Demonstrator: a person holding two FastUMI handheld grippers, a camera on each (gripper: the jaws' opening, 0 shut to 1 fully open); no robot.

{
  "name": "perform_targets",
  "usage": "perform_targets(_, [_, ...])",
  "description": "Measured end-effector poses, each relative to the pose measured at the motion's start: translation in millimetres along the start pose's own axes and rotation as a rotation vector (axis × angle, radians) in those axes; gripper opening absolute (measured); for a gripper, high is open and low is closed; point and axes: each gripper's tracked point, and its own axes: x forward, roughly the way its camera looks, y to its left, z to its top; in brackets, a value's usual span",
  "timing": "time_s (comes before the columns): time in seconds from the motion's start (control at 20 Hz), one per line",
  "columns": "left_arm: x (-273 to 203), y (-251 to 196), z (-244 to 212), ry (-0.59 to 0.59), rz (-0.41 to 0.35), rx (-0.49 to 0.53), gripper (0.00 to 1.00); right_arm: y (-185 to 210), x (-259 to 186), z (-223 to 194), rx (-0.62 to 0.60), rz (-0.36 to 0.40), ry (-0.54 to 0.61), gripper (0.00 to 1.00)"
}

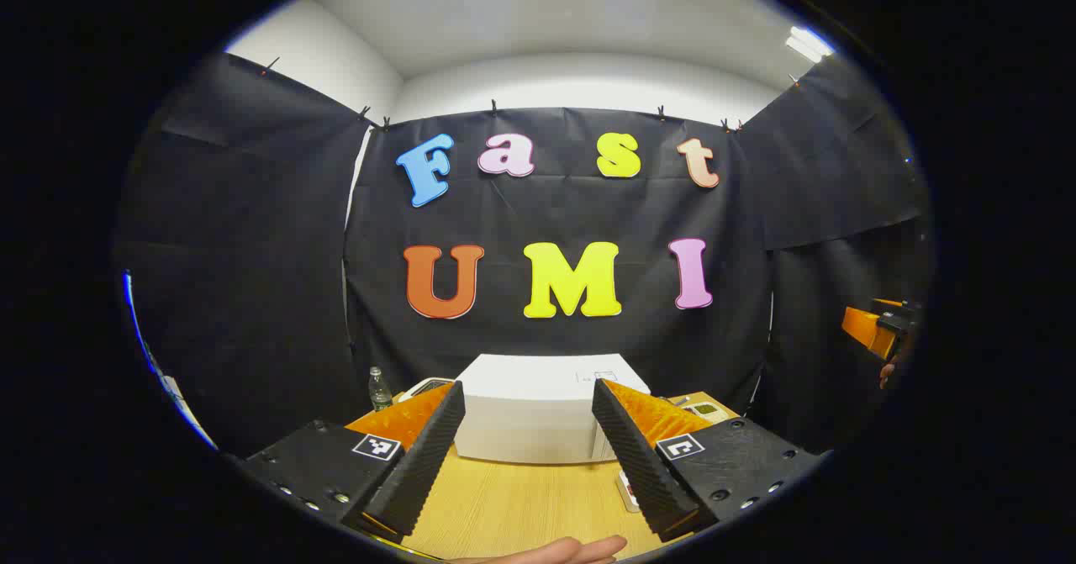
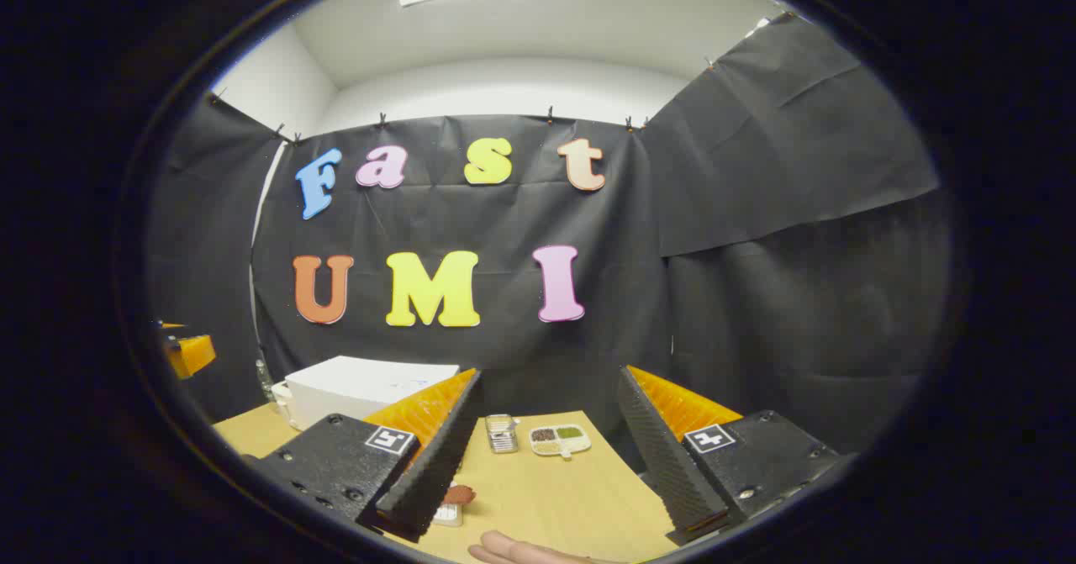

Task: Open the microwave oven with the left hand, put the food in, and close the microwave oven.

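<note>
A white microwave (image 1: 538,417) stands at the back of the wooden table (image 1: 521,505), its front facing me and its door looking shut. My left gripper (image 1: 528,387) is held open in front of it, some way off, with nothing between the fingers. In the right gripper view the microwave (image 2: 361,389) sits to the left. My right gripper (image 2: 549,375) is open and holds nothing. A reddish-brown piece of food (image 2: 460,493) lies on a small white dish, half hidden by one finger. That dish (image 1: 627,490) also peeks out beside my left gripper's finger.
A water bottle (image 1: 380,389) stands left of the microwave. A metal tin (image 2: 502,432) and a divided dish of seasonings (image 2: 559,440) sit on the table's right part. A hand (image 2: 521,551) rests at the table's near edge. The other gripper (image 1: 874,329) hovers far right.
</note>
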Motion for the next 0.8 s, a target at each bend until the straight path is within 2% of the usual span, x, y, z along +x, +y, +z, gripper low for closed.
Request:
perform_targets(0.05, [-1.1, 0.1, 1.7, -0.005, -0.002, -0.003, 0.94, 1.0, -0.4, 0.2, -0.003, 0.003, -0.001, 1.0])
perform_targets(0.1, [-0.8, -0.6, 1.2, -0.005, -0.005, -0.007, 0.94, 2.1, -1.4, 0.1, -0.004, 0.007, 0.001, 0.92])
perform_targets(0.3, [2.1, 3.2, -5.2, 0.003, -0.004, -0.005, 0.95, 9.9, -3.2, -3.4, -0.005, 0.033, 0.007, 0.92])
perform_targets(0.35, [3.5, 0.9, -7.1, 0.006, -0.019, -0.003, 0.95, 11.9, -3.2, -1.8, -0.008, 0.038, 0.002, 1.0])
perform_targets(0.4, [4.7, -2.6, -10.1, 0.014, -0.033, -0.005, 0.94, 11.6, -1.4, -2.8, -0.011, 0.037, 0.003, 1.0])
perform_targets(0.45, [5.3, -3.8, -13.8, 0.022, -0.04, -0.017, 0.95, 10.7, 0.3, -6.3, -0.01, 0.036, 0.007, 0.92])
perform_targets(0.8, [27.8, -3.7, -28.5, 0.029, -0.041, -0.029, 0.94, 13.2, 7.4, -20.3, -0.004, 0.052, 0.023, 0.92])
